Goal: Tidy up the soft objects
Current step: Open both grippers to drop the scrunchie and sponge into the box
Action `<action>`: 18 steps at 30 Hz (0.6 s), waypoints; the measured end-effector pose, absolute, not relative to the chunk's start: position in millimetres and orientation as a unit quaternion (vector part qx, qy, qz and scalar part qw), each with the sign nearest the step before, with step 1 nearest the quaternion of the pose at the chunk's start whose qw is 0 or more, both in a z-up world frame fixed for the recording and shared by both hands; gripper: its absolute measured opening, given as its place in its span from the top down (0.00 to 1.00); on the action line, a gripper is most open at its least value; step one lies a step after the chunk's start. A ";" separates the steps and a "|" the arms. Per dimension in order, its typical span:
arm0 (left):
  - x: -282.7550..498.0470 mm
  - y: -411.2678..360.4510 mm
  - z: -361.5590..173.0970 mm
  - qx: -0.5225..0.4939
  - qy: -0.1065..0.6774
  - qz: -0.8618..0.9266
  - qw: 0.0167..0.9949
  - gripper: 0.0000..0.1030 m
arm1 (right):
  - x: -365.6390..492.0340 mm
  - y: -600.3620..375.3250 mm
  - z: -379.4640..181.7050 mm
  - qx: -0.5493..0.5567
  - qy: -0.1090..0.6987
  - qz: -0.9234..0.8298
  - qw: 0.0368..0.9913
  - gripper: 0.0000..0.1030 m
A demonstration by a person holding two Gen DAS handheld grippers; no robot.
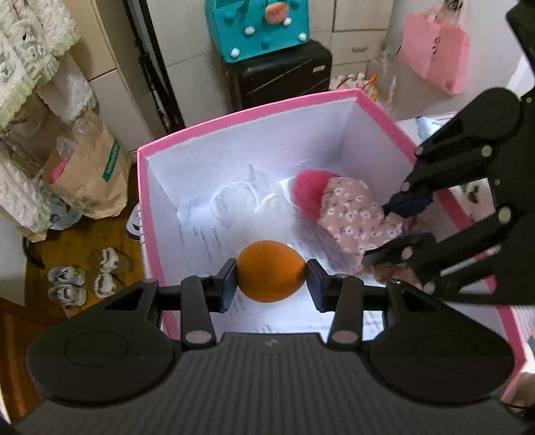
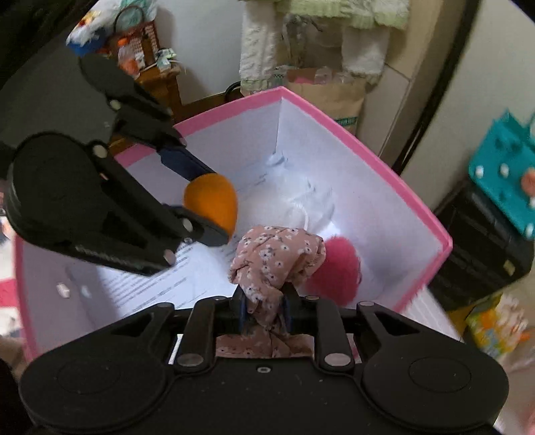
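A pink box with white walls [image 1: 267,110] [image 2: 367,147] stands open below both grippers. My left gripper [image 1: 271,281] [image 2: 214,207] is shut on an orange egg-shaped sponge [image 1: 271,276] [image 2: 210,200], held over the box's printed-paper floor. My right gripper [image 2: 264,309] [image 1: 379,232] reaches into the box from the right. Its pads pinch a pink floral cloth [image 2: 277,257] [image 1: 351,214], which bunches up ahead of the fingers. Against the cloth lies a fluffy magenta pompom [image 1: 309,192] [image 2: 334,271]. A white corded item [image 1: 234,200] [image 2: 301,207] rests near the box's far corner.
Beside the box on the wooden floor are a brown paper bag [image 1: 90,174] and small shoes [image 1: 83,277]. Behind it stands a black suitcase [image 1: 281,73] with a teal felt bag [image 1: 257,26] on top. A pink bag [image 1: 434,57] hangs at the right.
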State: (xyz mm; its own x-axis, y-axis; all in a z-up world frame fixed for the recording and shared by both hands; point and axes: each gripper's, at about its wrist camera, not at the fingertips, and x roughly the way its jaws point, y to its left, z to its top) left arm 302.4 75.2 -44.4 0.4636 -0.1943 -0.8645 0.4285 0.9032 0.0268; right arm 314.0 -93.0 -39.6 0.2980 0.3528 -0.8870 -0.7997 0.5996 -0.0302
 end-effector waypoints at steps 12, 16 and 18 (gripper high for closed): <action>311.3 76.9 -44.3 0.106 0.486 -0.168 0.851 0.45 | 306.9 -95.5 -28.0 -0.259 0.408 0.360 0.798 0.46; 301.4 81.8 -34.0 0.096 0.475 -0.172 0.858 0.44 | 288.0 -111.6 -11.0 -0.225 0.399 0.368 0.809 0.46; 292.3 84.1 -26.0 0.093 0.467 -0.172 0.862 0.42 | 278.3 -121.7 -1.5 -0.199 0.398 0.372 0.815 0.46</action>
State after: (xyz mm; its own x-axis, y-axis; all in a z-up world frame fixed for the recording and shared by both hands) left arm 292.3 84.1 -26.0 0.5048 -0.2106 -0.8371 0.3841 0.9233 -0.0007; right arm 278.3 -121.7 -1.5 0.4064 0.4469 -0.7969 -0.7638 0.6448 -0.0280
